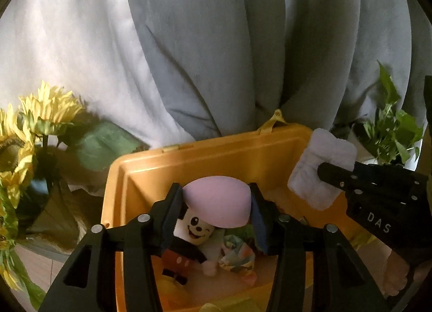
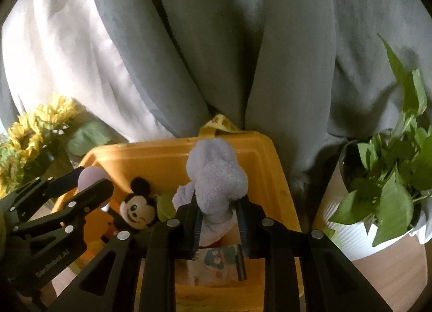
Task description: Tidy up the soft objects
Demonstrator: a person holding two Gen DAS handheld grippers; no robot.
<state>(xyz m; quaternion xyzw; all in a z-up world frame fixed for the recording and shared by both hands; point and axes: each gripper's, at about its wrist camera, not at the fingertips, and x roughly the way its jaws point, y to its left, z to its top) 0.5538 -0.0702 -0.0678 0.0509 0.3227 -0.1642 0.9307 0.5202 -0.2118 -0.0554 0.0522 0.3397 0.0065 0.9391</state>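
My left claw (image 1: 216,204) is pinching a soft, light pink sponge (image 1: 218,201), centre frame above the yellow bin (image 1: 140,177). My right claw (image 2: 218,220) is squeezing a floppy white towel (image 2: 216,174) at its bunched middle, over the bin too.

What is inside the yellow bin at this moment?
Inside the yellow bin lie a mouse plush toy and a colourful printed cloth. The left gripper and right gripper cover part of the bottom, so other contents cannot be seen.
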